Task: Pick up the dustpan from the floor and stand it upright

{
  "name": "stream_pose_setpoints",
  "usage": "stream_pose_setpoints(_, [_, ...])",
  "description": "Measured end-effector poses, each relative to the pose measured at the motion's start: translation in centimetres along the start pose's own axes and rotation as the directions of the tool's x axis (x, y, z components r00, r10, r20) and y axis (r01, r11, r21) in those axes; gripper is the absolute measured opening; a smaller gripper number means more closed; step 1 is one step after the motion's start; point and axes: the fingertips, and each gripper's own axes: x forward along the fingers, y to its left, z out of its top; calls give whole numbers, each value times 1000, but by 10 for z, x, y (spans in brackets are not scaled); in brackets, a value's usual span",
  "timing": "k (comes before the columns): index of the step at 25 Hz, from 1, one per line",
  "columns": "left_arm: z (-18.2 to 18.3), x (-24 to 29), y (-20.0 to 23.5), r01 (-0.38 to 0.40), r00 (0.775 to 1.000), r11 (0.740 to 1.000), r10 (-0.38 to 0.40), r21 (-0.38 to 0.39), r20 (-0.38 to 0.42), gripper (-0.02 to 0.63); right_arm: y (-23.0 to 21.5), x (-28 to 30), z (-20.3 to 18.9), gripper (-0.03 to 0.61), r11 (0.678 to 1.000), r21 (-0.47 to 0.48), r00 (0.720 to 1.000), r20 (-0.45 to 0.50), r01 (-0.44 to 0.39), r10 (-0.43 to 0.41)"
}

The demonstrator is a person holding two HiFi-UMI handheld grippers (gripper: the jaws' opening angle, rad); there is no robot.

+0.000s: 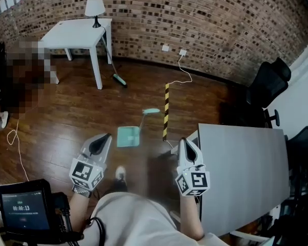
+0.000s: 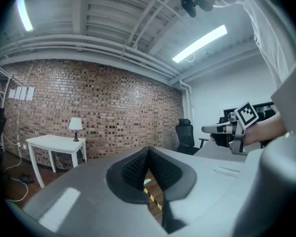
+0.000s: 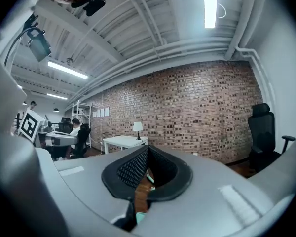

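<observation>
A teal dustpan (image 1: 128, 136) lies flat on the wooden floor, its long handle (image 1: 146, 115) pointing away toward the brick wall. My left gripper (image 1: 107, 136) is held level just left of the pan and above it, its jaws together and nothing in them. On the other side, my right gripper (image 1: 185, 140) is shut and empty as well. In the left gripper view the closed jaw tips (image 2: 148, 151) hide most of the floor, and a sliver of the teal dustpan (image 2: 147, 182) shows below them. The right gripper view shows shut tips (image 3: 147, 148) with teal bits under them.
A grey desk (image 1: 241, 173) stands close on the right, with black chairs (image 1: 267, 83) behind it. A yellow-black strip (image 1: 166, 111) runs along the floor beside the dustpan. A broom (image 1: 113, 65) leans on a white table (image 1: 77, 35) with a lamp. Cables trail at left.
</observation>
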Motion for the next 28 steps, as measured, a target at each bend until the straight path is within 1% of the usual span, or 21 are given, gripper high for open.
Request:
stream_pose_setpoints(3, [-12, -30, -44, -30, 1000, 1000, 30, 8, -10, 1, -3, -55, -7, 12, 999, -14, 999, 14, -31, 31])
stream_pose_setpoints(5, [-20, -56, -74, -42, 999, 999, 42, 13, -22, 2, -5, -89, -26, 12, 999, -14, 999, -14, -50, 50])
stream_pose_setpoints(7, [-22, -78, -102, -49, 998, 999, 49, 13, -31, 2, -12, -117, -44, 12, 999, 4, 997, -62, -51, 51])
stream_pose_setpoints(8, [-21, -89, -114, -51, 998, 999, 52, 13, -35, 2, -14, -130, -49, 12, 999, 16, 995, -82, -48, 49])
stream_pose_setpoints(10, [-18, -112, -130, -58, 997, 998, 59, 21, -42, 1, -10, -153, -49, 12, 999, 26, 995, -89, -48, 50])
stream_pose_setpoints(13, [-14, -140, -127, -109, 993, 994, 110, 10, -47, 2, 8, -169, -40, 12, 998, 19, 995, -69, -64, 65])
stream_pose_setpoints(15, [-8, -153, -124, -128, 991, 992, 128, 0, -50, 2, 19, -177, -33, 12, 997, 45, 996, -57, -64, 66])
stream_pose_setpoints(17, [-8, -161, -127, -122, 991, 993, 121, -3, -53, 2, 26, -187, -33, 12, 996, 60, 996, -60, -63, 67])
stream_pose_setpoints(21, [-14, -169, -123, -103, 994, 995, 102, -6, -40, 2, 40, -192, -36, 12, 997, 52, 997, -44, -63, 65])
stream_pose_setpoints(28, [3, -169, -108, -56, 998, 998, 56, 42, 5, 2, 68, -185, -34, 12, 997, 26, 997, -30, -71, 71])
